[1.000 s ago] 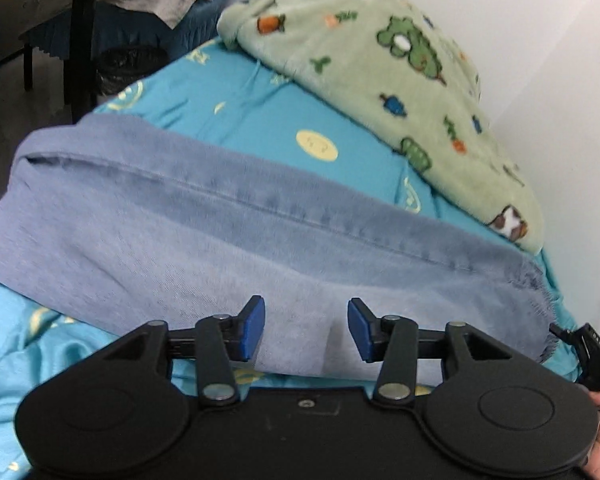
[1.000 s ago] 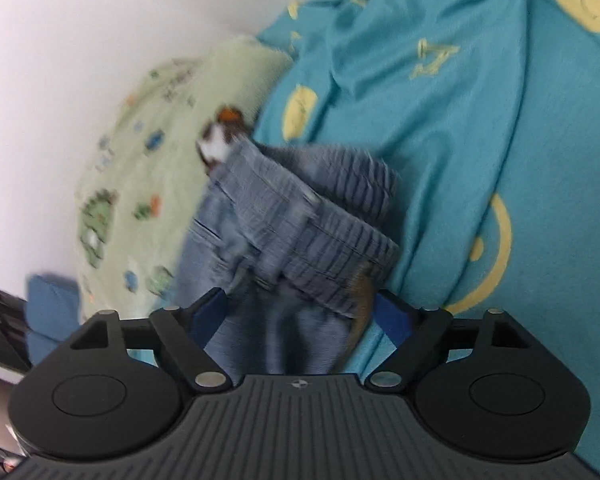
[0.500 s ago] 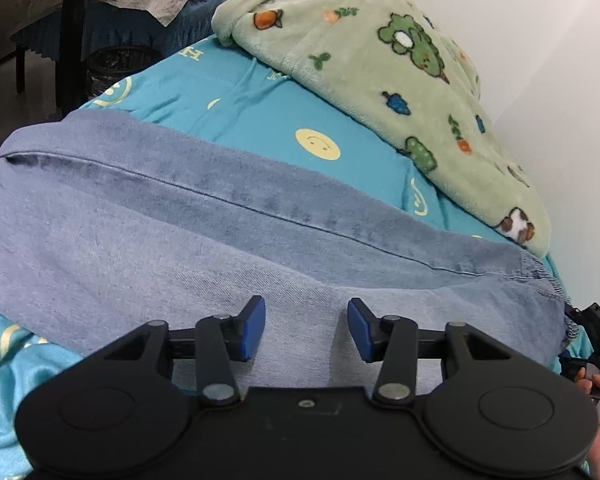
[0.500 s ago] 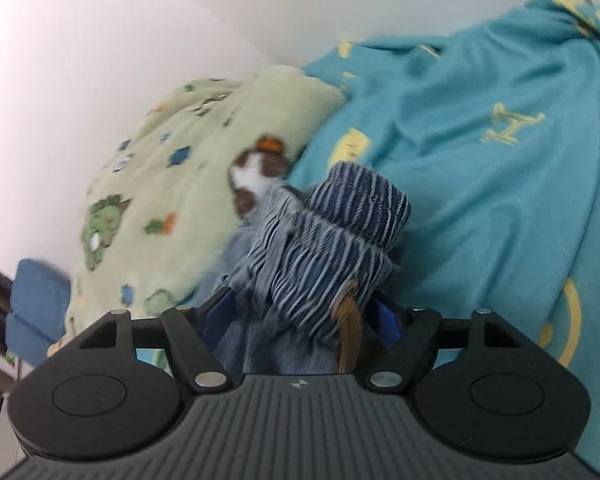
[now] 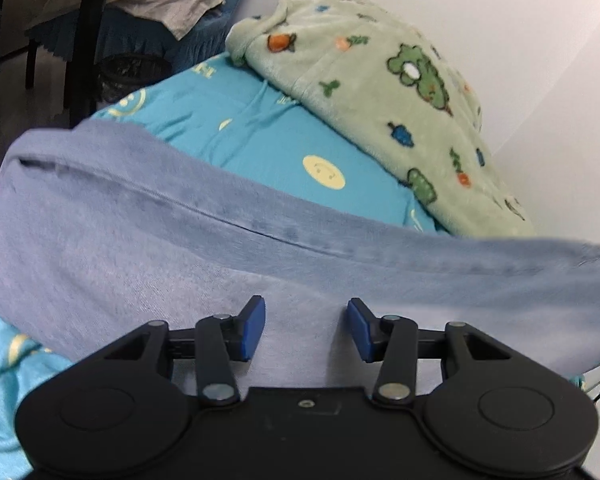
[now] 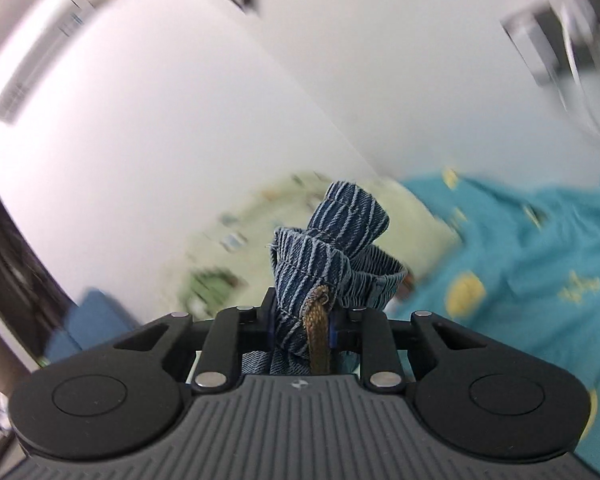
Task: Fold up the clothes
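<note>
A: What cloth fills the left wrist view?

B: A pale blue denim garment (image 5: 148, 240), matt, finely twilled, with a stitched seam; the gathered dark blue waistband (image 6: 332, 256) in the right wrist view is ribbed, with a woven tan cord (image 6: 318, 336).

A: And at twelve o'clock of it?

B: A smooth turquoise cotton bedsheet with yellow smiley prints (image 5: 260, 148), then, toward two o'clock, a fluffy pale green fleece blanket (image 5: 384, 100).

A: The tools?

B: The left gripper (image 5: 306, 328) is matt black plastic with blue rubbery pads and bright metal rivets; the right gripper (image 6: 302, 328) has a ridged grey plastic top.
</note>
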The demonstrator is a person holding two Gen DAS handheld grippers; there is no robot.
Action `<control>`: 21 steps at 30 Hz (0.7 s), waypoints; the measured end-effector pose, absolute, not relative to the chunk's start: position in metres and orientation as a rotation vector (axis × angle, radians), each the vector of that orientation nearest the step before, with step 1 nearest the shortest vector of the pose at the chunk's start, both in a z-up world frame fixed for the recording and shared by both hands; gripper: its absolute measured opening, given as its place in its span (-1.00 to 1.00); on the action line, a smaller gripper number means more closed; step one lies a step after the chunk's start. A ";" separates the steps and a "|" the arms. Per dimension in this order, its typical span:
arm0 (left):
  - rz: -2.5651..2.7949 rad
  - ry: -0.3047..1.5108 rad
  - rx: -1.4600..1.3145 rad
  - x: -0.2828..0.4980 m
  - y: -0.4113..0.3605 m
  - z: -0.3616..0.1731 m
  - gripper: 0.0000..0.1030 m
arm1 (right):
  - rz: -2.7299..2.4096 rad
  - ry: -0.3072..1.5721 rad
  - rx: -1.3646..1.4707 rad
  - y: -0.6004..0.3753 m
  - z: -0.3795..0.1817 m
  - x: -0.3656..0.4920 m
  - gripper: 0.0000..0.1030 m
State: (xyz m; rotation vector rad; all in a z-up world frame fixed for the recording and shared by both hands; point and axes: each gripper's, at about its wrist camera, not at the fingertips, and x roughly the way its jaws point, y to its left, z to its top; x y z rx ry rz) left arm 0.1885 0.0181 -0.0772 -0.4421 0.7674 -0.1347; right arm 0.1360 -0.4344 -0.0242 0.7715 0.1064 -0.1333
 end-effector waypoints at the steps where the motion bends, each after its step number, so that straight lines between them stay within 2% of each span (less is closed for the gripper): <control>1: -0.139 0.759 -0.451 0.187 0.019 -0.075 -0.17 | -0.139 0.072 0.747 -0.435 -0.015 0.127 -0.55; 3: -0.146 0.754 -0.459 0.184 0.020 -0.071 -0.17 | -0.162 0.013 0.710 -0.439 -0.002 0.110 -0.56; 6: -0.134 0.769 -0.447 0.182 0.021 -0.071 -0.17 | -0.264 0.009 0.736 -0.460 -0.016 0.088 -0.56; 15: -0.099 0.871 -0.492 0.198 0.029 -0.089 -0.17 | -0.557 0.524 0.866 -0.521 -0.160 0.093 -0.48; 17: -0.096 0.875 -0.519 0.197 0.035 -0.087 -0.15 | -0.566 0.508 0.909 -0.523 -0.160 0.089 -0.40; 21: -0.107 0.875 -0.605 0.195 0.054 -0.080 -0.12 | -0.635 0.532 0.831 -0.497 -0.139 0.087 0.14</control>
